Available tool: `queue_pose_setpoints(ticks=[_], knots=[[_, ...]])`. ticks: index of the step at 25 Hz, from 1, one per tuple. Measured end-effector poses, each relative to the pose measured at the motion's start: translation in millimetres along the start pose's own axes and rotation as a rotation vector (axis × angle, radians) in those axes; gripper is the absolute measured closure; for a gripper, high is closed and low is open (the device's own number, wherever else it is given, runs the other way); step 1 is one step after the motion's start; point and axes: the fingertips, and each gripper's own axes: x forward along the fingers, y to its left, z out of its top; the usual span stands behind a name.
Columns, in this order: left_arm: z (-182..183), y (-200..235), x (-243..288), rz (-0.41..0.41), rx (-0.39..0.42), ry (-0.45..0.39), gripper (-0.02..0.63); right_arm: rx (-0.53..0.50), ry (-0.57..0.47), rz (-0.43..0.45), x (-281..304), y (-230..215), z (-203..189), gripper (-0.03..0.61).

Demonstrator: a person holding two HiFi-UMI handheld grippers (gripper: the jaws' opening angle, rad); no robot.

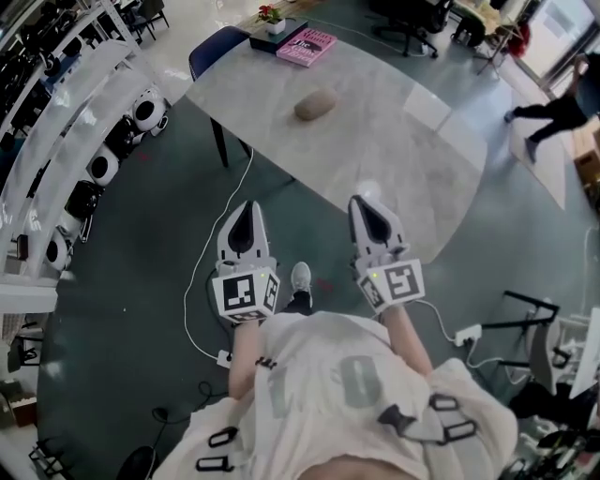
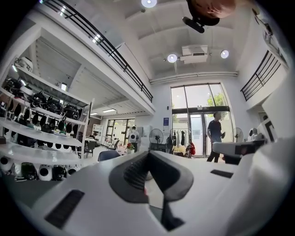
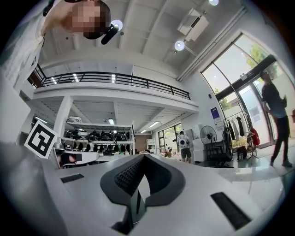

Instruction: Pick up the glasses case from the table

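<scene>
Head view: the glasses case (image 1: 316,105) lies alone on the bench (image 1: 403,150), in its far-left part. Beyond it, at the far-left corner, sit a pink book (image 1: 307,47) and a small potted plant (image 1: 273,17) that the frame's top edge clips. My left tongs (image 1: 247,211) and right tongs (image 1: 367,208) are held level at the bench's near edge, well apart from the case.

Left gripper view: the pads meet at the tips with nothing gripped. The broad jaw bodies block most of the bench top, and I cannot make the case out.

Right gripper view: the jaws are together and empty, and the case is likewise hidden.
</scene>
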Motion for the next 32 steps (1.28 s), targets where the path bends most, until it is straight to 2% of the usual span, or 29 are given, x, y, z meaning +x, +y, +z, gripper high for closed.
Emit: queue_pose_setpoints(ticks=[8,15,20,24,29,32], knots=[[1,41,79,-0.035,0.004,0.030,0.611,0.006,0.011,-0.046,77,-26,-10,0.577],[-1,62,132,-0.054,-0.028,0.035,0.611,-0.014,0.004,-0.067,128,-42,-5,0.577],[-2,43,140,-0.069,-0.025,0.043,0.611,0.005,0.021,-0.038,135,-56,-10,0.577],[4,46,150,-0.030,-0.036,0.033,0.611,0.011,0.014,0.011,152,-56,-10,0.577],[13,48,167,-0.001,-0.039,0.001,0.611,-0.031,-0.022,0.059,168,-59,3,0.577],[18,39,176,0.004,-0.087,-0.033,0.611,-0.014,-0.029,0.068,168,-71,6,0.577]])
